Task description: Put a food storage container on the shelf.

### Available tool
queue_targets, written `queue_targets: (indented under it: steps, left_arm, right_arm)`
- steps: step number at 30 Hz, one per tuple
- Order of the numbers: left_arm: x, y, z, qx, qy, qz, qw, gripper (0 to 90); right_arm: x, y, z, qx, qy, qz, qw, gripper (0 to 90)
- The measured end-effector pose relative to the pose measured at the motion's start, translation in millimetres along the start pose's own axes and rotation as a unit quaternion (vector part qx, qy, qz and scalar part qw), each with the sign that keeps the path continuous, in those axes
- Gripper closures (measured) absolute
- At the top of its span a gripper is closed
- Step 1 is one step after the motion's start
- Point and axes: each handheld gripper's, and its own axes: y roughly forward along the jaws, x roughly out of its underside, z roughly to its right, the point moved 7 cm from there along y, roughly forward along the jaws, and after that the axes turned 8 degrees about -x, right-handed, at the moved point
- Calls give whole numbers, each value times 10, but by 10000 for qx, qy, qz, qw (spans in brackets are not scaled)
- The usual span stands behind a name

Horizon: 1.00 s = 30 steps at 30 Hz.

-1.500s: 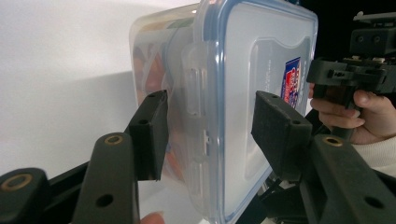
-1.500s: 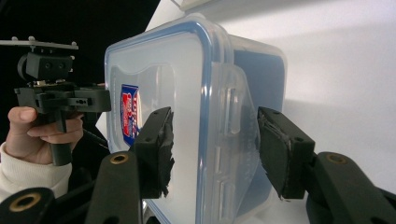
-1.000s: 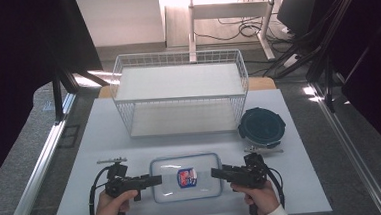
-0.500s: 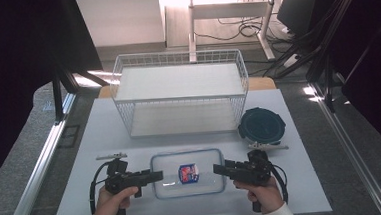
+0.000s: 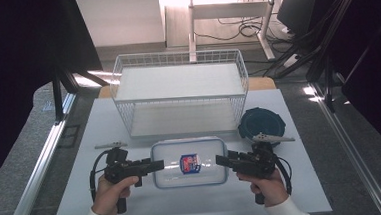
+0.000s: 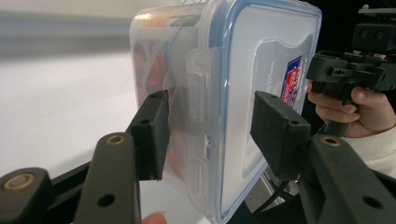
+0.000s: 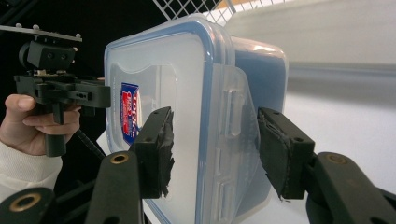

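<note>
A clear plastic container (image 5: 189, 162) with a blue-rimmed lid and a red and blue label hangs level just above the white table (image 5: 80, 139). My left gripper (image 5: 157, 164) is shut on its left end and my right gripper (image 5: 221, 160) on its right end. In the left gripper view my jaws (image 6: 210, 130) clamp the container (image 6: 261, 70) across its side clip, with orange and green contents showing through the wall. In the right gripper view my jaws (image 7: 212, 149) press on the lid and base of the container (image 7: 159, 70). Each view shows the other hand beyond.
A white wire basket (image 5: 180, 93) with a shelf stands behind the container at mid-table. A dark blue round lid (image 5: 261, 125) lies to the right of the basket, close behind my right hand. The table's front edge is just below both hands.
Both grippers have risen together with the container held between them, lifting it off the table. The grips have not changed.
</note>
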Motion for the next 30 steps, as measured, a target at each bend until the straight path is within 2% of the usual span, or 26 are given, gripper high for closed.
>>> queue_targets:
  steps: [12, 20, 23, 24, 30]
  left_arm:
    - [-369, -215, 153, -47, 251, 272, 9993, 481]
    - [-552, -317, 176, -74, 297, 386, 9988, 481]
    - [-659, -337, 185, -37, 322, 433, 9985, 483]
    - [-742, -350, 186, -10, 343, 446, 9984, 484]
    - [-895, -393, 195, -28, 408, 464, 9981, 485]
  right_arm:
    - [-411, -58, -186, -54, -379, 165, 9991, 473]
    - [-631, -29, -257, -99, -566, 209, 9981, 473]
    - [-738, -24, -272, -111, -619, 230, 9978, 473]
    - [-833, -26, -283, -106, -664, 282, 9973, 473]
    - [-1006, -8, -307, -123, -707, 299, 9970, 473]
